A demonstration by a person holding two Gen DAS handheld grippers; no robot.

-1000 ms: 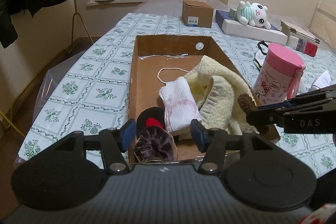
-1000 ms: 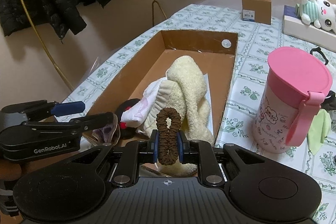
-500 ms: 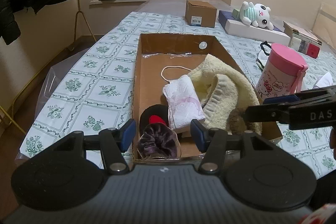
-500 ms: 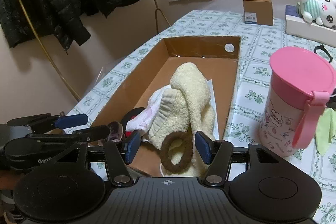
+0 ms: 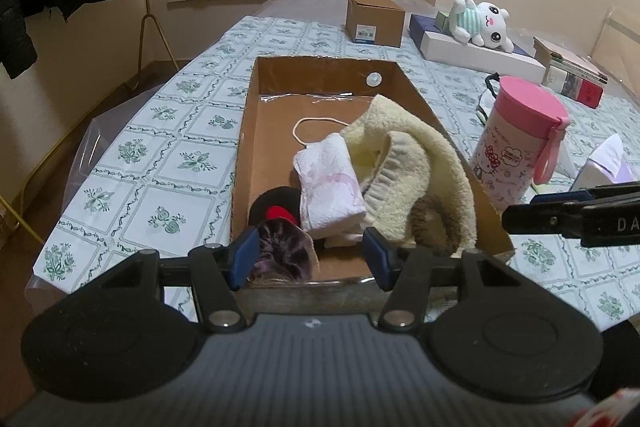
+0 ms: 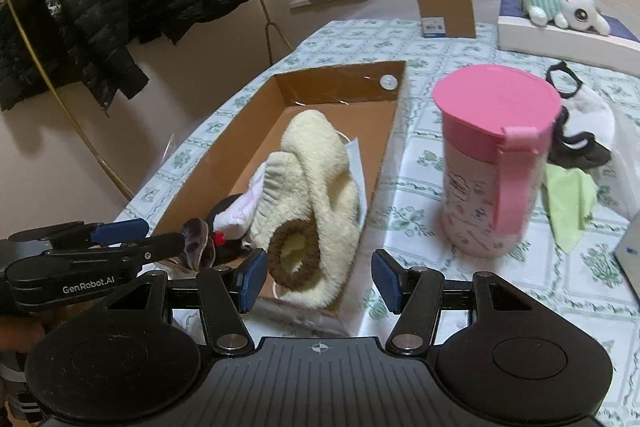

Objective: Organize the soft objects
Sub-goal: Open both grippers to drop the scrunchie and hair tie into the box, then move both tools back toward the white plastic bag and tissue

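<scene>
A long cardboard box [image 5: 244, 131] [image 6: 236, 131] on the table holds a cream fleece garment [image 5: 416, 163] [image 6: 316, 155], a white folded cloth [image 5: 330, 183], a black and red item [image 5: 276, 207] and a purple scrunchie [image 5: 282, 247] [image 6: 196, 239]. A brown scrunchie [image 6: 292, 255] lies on the fleece at the box's near end. My right gripper [image 6: 318, 281] is open and empty, just behind the brown scrunchie. My left gripper [image 5: 310, 259] is open and empty at the box's near end, above the purple scrunchie.
A pink-lidded bottle [image 5: 520, 147] [image 6: 494, 155] stands right of the box. A green cloth [image 6: 570, 199] and black and white items [image 6: 580, 123] lie beyond it. A small carton [image 5: 374, 21], a plush toy [image 5: 478, 23] on flat boxes and books [image 5: 572, 73] are at the back.
My right gripper opened and let go of the brown scrunchie, which now lies on the fleece in the box. The right gripper then drew back and swung right. The left gripper stayed open.
</scene>
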